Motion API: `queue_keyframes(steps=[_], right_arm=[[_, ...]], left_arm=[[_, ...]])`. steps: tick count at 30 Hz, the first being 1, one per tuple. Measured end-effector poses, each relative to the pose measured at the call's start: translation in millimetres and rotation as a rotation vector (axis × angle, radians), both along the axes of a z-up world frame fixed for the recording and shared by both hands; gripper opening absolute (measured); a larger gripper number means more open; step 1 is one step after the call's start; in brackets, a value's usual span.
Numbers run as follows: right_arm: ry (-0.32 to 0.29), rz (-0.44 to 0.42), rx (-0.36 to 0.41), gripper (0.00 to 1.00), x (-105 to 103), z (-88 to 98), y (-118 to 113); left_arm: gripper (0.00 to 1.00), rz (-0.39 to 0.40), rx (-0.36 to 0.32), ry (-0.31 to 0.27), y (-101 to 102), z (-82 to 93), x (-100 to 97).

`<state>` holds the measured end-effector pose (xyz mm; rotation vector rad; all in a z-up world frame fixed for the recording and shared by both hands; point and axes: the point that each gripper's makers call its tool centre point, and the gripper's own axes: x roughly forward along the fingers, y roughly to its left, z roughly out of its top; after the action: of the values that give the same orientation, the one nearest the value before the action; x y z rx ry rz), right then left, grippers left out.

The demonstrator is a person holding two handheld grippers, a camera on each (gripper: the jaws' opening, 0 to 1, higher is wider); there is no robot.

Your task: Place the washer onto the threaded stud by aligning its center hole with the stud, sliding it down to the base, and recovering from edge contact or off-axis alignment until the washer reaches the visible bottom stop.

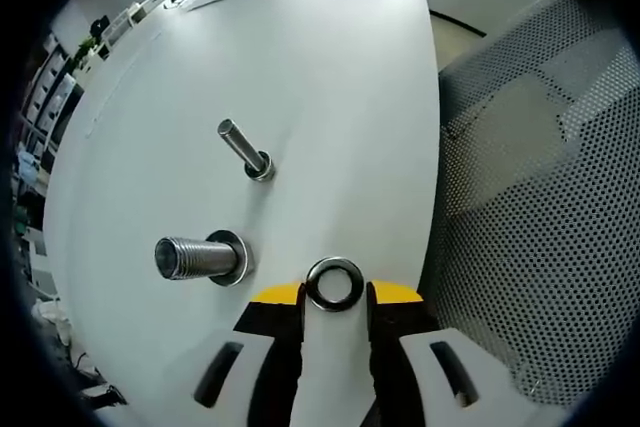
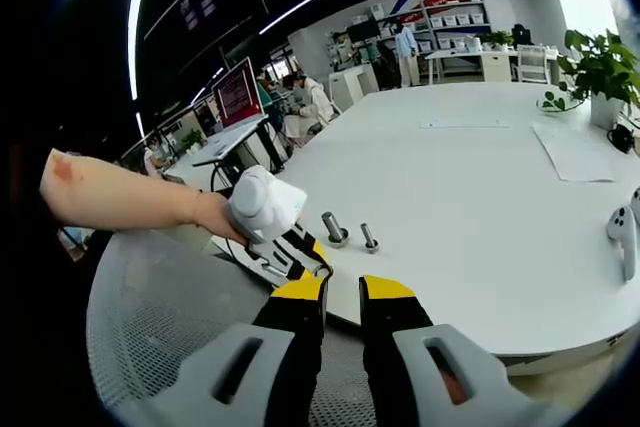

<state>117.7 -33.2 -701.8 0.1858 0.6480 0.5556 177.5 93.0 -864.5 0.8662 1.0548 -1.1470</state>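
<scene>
My left gripper (image 1: 335,292) is shut on a steel washer (image 1: 335,284), held by its rim between the yellow-tipped jaws, low over the white table (image 1: 330,77). A thick threaded stud (image 1: 193,258) with a flange at its base stands just left of the washer. A thinner smooth stud (image 1: 243,148) stands farther off. In the right gripper view both studs show, the thick one (image 2: 334,230) and the thin one (image 2: 369,238), with the left gripper (image 2: 312,259) held by a hand just short of them. My right gripper (image 2: 342,289) hovers off the table edge, a narrow gap between its jaws, holding nothing.
A grey mesh chair (image 1: 540,177) stands against the table's edge, beside the left gripper. A white hand controller (image 2: 622,237) and a sheet of paper (image 2: 578,152) lie on the table farther off. A potted plant (image 2: 598,72) stands at the back. People sit at desks behind.
</scene>
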Motion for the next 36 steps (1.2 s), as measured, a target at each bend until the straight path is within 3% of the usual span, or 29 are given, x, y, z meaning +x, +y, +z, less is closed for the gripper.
queue_keyframes(steps=[5, 8, 14, 16, 36], right_arm=[[0.006, -0.004, 0.003, 0.16, -0.2, -0.5, -0.5], [0.007, -0.004, 0.003, 0.16, -0.5, -0.6, -0.4], [0.007, -0.010, 0.005, 0.16, -0.3, -0.3, -1.0], [0.007, -0.011, 0.005, 0.16, -0.3, -0.2, -1.1], [0.005, -0.012, 0.006, 0.16, -0.2, 0.0, -1.5]], left_arm=[[0.32, 0.043, 0.004, -0.021, 3.2, 0.6, 9.1], [0.32, 0.090, -0.001, 0.021, 5.6, -0.3, 5.3], [0.27, 0.042, -0.004, 0.007, 3.5, 0.4, 3.3], [0.20, 0.030, -0.003, 0.006, 2.8, 0.9, 2.0], [0.21, 0.016, -0.022, -0.004, -2.1, 0.5, 2.4]])
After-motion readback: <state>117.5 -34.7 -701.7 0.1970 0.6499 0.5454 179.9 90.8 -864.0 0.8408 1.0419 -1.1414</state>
